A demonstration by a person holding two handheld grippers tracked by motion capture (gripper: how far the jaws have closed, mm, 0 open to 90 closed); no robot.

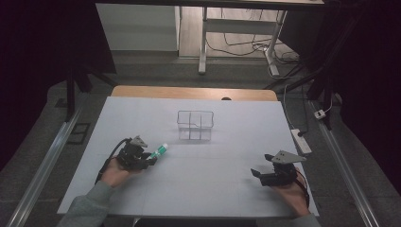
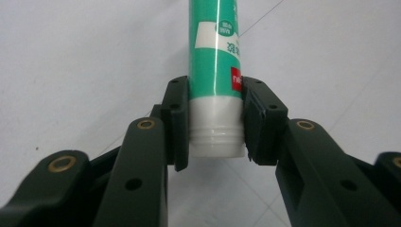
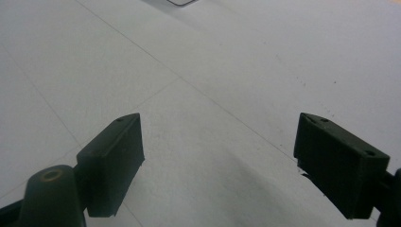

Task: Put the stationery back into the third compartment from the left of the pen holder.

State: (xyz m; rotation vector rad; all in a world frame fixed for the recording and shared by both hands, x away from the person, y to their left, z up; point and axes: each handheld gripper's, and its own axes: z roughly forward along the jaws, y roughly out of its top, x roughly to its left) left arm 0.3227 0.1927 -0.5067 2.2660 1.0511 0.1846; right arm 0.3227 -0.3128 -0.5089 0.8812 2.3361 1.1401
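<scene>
A green and white tube (image 1: 161,151) lies near the table's left middle, with its white cap end (image 2: 215,132) toward the hand. My left gripper (image 1: 149,160) is shut on the green tube, the jaws pressing the cap from both sides (image 2: 213,120). Its green body with a white label runs away from the jaws. My right gripper (image 1: 261,169) sits low at the table's right front, open, with nothing between its pads (image 3: 217,165). A clear plastic divided organizer (image 1: 195,125) stands at mid-table, beyond both grippers.
The white table sheet (image 1: 227,156) covers a wooden top (image 1: 189,92). A power strip (image 1: 301,140) lies at the right edge. Metal rails run along both sides, and desk legs and cables stand on the floor behind.
</scene>
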